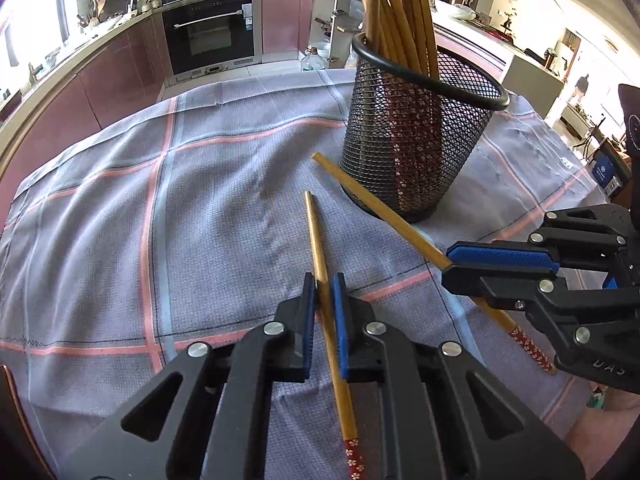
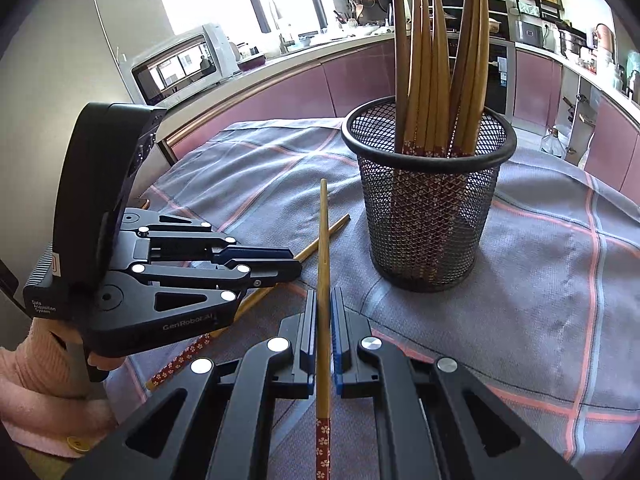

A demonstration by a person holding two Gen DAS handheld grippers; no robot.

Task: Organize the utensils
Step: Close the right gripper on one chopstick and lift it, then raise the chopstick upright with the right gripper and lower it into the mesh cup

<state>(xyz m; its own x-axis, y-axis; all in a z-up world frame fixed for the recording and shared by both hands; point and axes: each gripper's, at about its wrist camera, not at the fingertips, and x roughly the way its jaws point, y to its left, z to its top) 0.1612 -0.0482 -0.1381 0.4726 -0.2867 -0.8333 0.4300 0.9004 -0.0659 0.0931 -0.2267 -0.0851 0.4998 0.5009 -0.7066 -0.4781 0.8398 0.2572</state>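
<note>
Both grippers clamp one bamboo chopstick each: left gripper (image 1: 325, 300) on its chopstick (image 1: 320, 248), right gripper (image 2: 323, 320) on another (image 2: 323, 240). Tips point up-frame; black mesh cup (image 2: 428, 216) stands upper right, nearer the right gripper.

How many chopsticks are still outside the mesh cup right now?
2. One is clamped in the left gripper, its chopstick pointing toward the cup. The other chopstick is clamped in the right gripper. None lie loose on the cloth.
</note>
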